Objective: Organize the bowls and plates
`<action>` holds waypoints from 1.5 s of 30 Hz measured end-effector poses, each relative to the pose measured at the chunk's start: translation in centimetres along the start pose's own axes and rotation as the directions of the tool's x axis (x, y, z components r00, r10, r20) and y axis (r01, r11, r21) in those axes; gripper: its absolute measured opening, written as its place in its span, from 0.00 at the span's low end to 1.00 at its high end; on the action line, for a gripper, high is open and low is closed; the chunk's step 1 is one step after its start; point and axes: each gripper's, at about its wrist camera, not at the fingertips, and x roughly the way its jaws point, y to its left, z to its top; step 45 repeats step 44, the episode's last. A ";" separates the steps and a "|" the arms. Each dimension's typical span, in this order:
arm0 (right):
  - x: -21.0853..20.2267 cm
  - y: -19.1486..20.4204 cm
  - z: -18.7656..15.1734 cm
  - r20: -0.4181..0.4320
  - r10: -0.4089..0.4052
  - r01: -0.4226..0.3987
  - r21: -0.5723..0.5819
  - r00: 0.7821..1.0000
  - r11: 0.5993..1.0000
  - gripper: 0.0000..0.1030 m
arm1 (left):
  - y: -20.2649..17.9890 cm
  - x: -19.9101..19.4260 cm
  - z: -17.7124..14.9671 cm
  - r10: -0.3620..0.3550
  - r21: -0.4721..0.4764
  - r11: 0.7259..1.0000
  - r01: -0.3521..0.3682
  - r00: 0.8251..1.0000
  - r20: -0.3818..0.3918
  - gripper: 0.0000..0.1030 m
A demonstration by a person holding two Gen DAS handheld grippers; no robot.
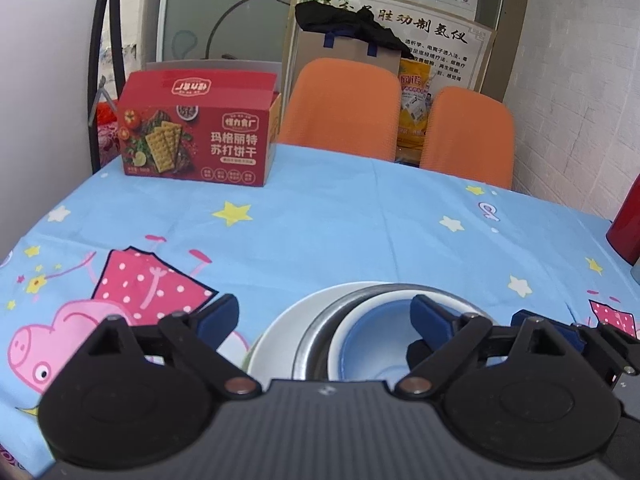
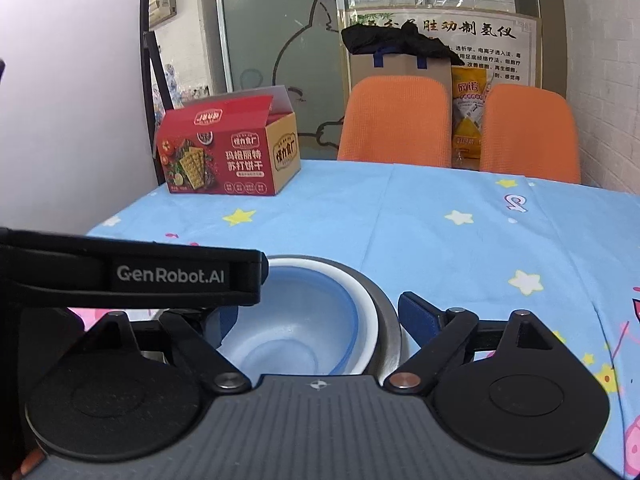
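Observation:
A white plate (image 1: 276,332) lies on the table. A steel bowl (image 1: 320,328) sits on it, and a white bowl with a blue inside (image 1: 376,332) is nested in the steel bowl. My left gripper (image 1: 324,316) is open, its fingers spread over the left part of the stack. My right gripper (image 2: 316,316) is open above the same stack, with the blue-inside bowl (image 2: 304,320) and the steel bowl (image 2: 384,312) between its fingers. The left gripper's body (image 2: 132,276) crosses the right wrist view at the left.
The table has a blue cartoon cloth (image 1: 340,216). A red cracker box (image 1: 200,136) stands at the back left. Two orange chairs (image 1: 344,104) stand behind the far edge. A red container (image 1: 626,228) is at the right edge.

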 end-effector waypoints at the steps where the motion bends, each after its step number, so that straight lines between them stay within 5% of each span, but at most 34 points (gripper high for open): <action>1: -0.1 -0.1 0.1 -0.001 -0.004 0.004 -0.006 1.000 1.000 1.00 | 0.0 -0.2 0.0 0.002 -0.003 1.000 -0.002 1.000 0.002 0.89; 10: -3.5 -3.5 -0.8 0.015 -0.097 0.096 0.057 0.995 0.994 1.00 | -1.1 -3.9 -1.4 -0.028 -0.009 1.000 0.028 1.000 0.014 0.90; 23: -11.8 -5.8 -6.5 0.005 -0.286 0.284 0.095 0.958 0.954 1.00 | -5.1 -10.6 -10.6 -0.086 0.114 0.990 0.087 0.996 -0.019 0.95; 33: -13.2 -4.6 -11.5 -0.115 -0.184 0.196 0.112 0.976 0.974 1.00 | -3.9 -11.2 -14.2 -0.065 0.126 0.989 0.074 0.995 -0.070 0.95; 45: -12.8 -4.7 -12.3 -0.131 -0.166 0.182 0.123 0.977 0.976 1.00 | -4.2 -10.7 -14.6 -0.024 0.153 0.988 0.034 0.998 -0.064 0.95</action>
